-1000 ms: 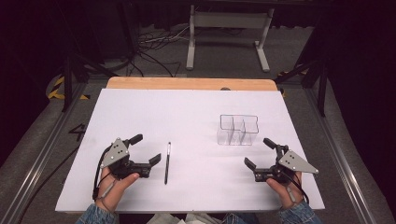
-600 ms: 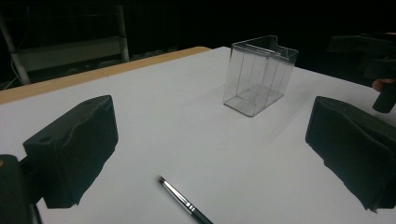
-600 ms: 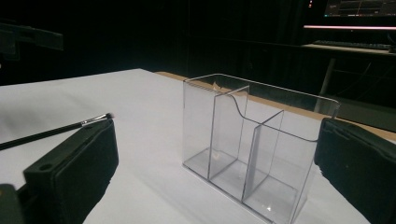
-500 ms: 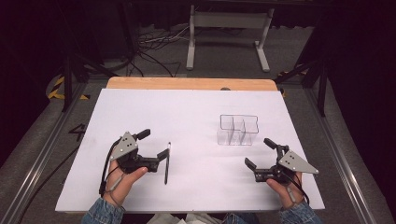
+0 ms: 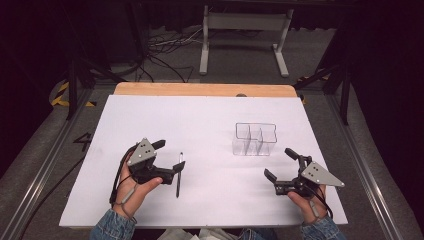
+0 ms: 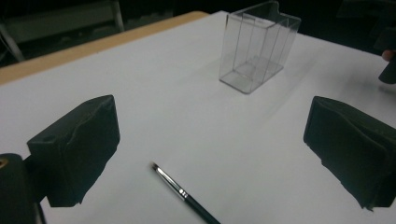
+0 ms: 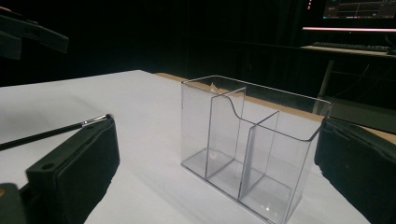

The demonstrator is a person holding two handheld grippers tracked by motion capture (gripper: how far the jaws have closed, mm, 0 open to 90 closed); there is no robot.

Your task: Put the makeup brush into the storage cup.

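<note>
One brush (image 5: 178, 174) and one clear organizer (image 5: 255, 138) with three compartments on the white table (image 5: 210, 115), plus two grippers. No readable writing anywhere. Left gripper (image 5: 171, 155) has jaws wide open, the brush lying flat right by it, tip between the jaws in the left gripper view. Right gripper (image 5: 281, 163) is open too, holding nothing, near the organizer. Right gripper view shows a monitor (image 7: 359, 9) in the back

Both hands grip from below: the black left gripper (image 5: 171, 156) has its jaws spread wide, and the black right gripper (image 5: 281, 164) likewise gapes, held low.
</note>
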